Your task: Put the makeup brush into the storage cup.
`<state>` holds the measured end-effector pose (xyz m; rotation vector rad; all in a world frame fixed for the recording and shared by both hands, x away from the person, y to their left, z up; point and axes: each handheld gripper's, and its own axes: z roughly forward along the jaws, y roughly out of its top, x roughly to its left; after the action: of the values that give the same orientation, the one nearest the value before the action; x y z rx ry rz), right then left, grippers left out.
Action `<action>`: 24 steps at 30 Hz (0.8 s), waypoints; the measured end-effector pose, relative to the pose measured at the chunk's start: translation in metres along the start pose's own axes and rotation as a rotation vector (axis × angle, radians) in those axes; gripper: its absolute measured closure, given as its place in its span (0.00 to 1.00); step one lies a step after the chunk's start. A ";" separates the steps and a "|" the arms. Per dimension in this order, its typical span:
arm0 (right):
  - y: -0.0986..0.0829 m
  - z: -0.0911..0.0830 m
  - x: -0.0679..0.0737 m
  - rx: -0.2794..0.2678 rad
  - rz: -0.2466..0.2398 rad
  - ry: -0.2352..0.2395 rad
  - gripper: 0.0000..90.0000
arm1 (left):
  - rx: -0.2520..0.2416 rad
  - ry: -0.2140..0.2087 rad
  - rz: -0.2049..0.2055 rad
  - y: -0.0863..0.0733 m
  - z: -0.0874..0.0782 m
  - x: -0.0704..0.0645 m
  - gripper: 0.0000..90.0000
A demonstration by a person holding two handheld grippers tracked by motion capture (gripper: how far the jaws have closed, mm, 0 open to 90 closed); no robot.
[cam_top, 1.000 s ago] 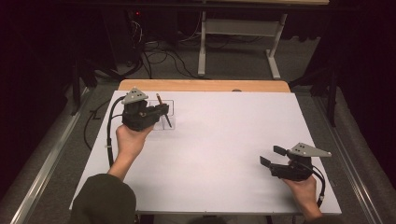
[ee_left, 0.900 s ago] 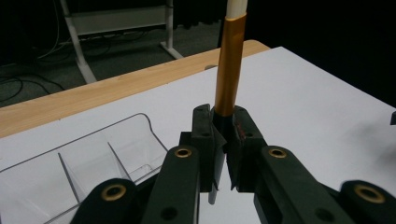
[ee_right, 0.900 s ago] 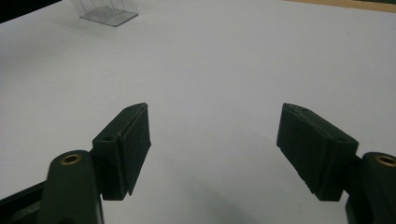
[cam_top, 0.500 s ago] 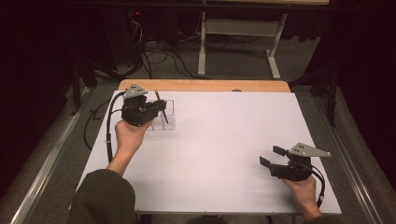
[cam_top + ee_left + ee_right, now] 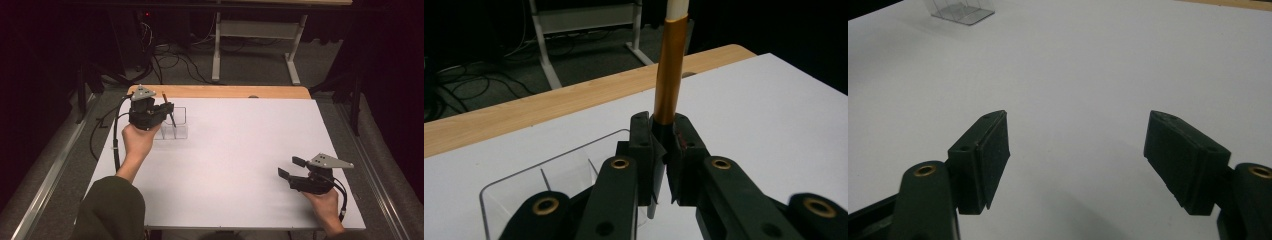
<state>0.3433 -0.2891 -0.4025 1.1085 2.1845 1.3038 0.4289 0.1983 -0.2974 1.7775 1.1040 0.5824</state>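
The pen [image 5: 670,70], a gold-barrelled one with a pale end, stands nearly upright in the left claw [image 5: 663,150], whose jaws are clamped tight on its lower part. It sits at the far left of the desk [image 5: 240,150], right over the clear plastic holder [image 5: 175,125]. Compared with a second ago, the left hand [image 5: 137,142] has pushed a little farther from the person and turned slightly, so the claw now hangs more squarely above the holder's compartments instead of at its near-left edge. In the high view the pen shows as a thin dark stick leaning a touch to the left over the holder's far wall. In the left gripper view the holder's rim curves just below and to the left of the jaws, with its dividers visible inside.

That shift suggests the pen is being lined up for dropping into a compartment; which one lies under its tip I cannot tell, as the jaws hide the lower end. It has not been let go.

The right claw [image 5: 292,170] has not moved: it rests at the near right of the desk, well apart from the holder, jaws spread wide with nothing between them.
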 end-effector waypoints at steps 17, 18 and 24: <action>-0.001 0.001 0.000 0.000 0.003 -0.001 0.31 | 0.010 0.067 -0.036 0.003 0.007 0.017 0.92; 0.000 0.001 0.000 0.000 0.001 -0.002 0.31 | 0.015 0.069 -0.035 0.004 0.007 0.018 0.92; 0.000 0.000 0.000 -0.002 0.000 0.000 0.32 | 0.026 0.080 -0.028 0.004 0.013 0.019 0.92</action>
<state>0.3435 -0.2894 -0.4030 1.1079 2.1823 1.3057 0.4493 0.2084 -0.3015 1.7717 1.1941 0.6289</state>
